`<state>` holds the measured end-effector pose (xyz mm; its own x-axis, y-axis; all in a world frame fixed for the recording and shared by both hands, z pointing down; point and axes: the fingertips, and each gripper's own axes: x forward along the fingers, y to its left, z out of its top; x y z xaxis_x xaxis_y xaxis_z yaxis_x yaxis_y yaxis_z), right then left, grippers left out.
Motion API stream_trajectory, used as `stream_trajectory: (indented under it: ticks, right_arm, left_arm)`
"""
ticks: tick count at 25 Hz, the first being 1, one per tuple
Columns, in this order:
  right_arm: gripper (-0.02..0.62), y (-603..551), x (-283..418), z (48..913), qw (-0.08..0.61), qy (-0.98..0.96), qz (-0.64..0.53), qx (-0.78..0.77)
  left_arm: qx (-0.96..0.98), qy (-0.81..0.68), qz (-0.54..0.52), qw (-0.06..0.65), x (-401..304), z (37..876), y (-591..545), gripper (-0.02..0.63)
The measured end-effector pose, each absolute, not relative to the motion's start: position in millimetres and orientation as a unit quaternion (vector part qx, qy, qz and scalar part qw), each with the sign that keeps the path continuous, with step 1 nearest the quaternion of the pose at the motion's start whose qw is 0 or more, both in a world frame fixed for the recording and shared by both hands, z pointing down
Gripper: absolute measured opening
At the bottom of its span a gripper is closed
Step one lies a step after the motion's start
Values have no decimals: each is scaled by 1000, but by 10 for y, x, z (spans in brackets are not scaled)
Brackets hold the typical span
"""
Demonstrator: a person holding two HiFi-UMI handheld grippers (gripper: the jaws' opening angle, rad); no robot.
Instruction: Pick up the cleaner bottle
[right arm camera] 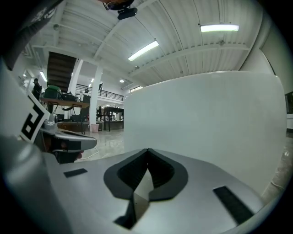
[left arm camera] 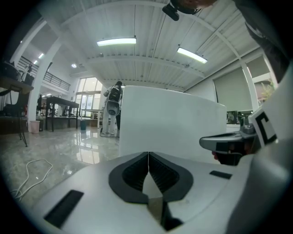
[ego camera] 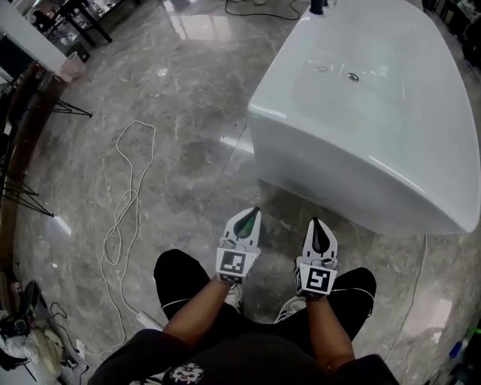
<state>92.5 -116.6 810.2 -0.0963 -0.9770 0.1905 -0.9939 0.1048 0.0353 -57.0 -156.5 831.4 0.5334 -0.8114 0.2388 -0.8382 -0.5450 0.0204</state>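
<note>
The person stands on a grey marble floor [ego camera: 173, 113] just short of a white freestanding bathtub [ego camera: 338, 169], and both grippers point at the tub's near wall. The left gripper [ego camera: 252, 215] has its fingers pressed together with nothing between them; its own view shows the dark pads meeting along one thin line. The right gripper [ego camera: 316, 224] is the same, its fingers closed to a point and empty. The two are near each other, side by side, and neither touches the tub.

The cleaner bottle cannot be picked out with any certainty. A dark object [ego camera: 317, 6] stands at the tub's far end, but the top edge of the head view cuts it off and its kind cannot be told. A few small blue and green things [ego camera: 458, 347] sit at the lower right corner, also cut off and too small to name.

In both gripper views the tub's blank white wall fills the middle and hides whatever lies behind it. The left gripper view also catches the side of the right gripper at its right edge, partly cropped.

Inside the tub only the drain [ego camera: 353, 76] shows. A white cable [ego camera: 124, 195] loops loosely across the floor to the left, well apart from the tub. The person's black shorts [ego camera: 180, 278] cover the lower part of the head view, and only the toes of the shoes [ego camera: 234, 299] show beneath the grippers.
</note>
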Motion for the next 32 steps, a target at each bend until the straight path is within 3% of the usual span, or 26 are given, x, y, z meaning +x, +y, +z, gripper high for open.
stream_trajectory:
  ticks: [3, 6, 11, 24, 32]
  right_arm:
    - [15, -1178, 855, 8171, 80, -744, 55, 661]
    - [15, -1230, 820, 8267, 70, -746, 65, 659]
    - [15, -1322, 695, 8273, 55, -760, 66, 645]
    - [15, -1214, 356, 8294, 48, -786, 62, 613]
    - [15, -1067, 376, 8388, 70, -784, 60, 614]
  left_arm:
    - [869, -484, 87, 55, -650, 8412, -1521, 23]
    - [875, -473, 89, 51, -634, 8626, -1480, 191]
    - [883, -442, 151, 51, -626, 9109, -1413, 268]
    - [872, -410, 251, 92, -854, 10597, -1538, 273]
    - [881, -397, 245, 84, -646, 10881, -1689, 273]
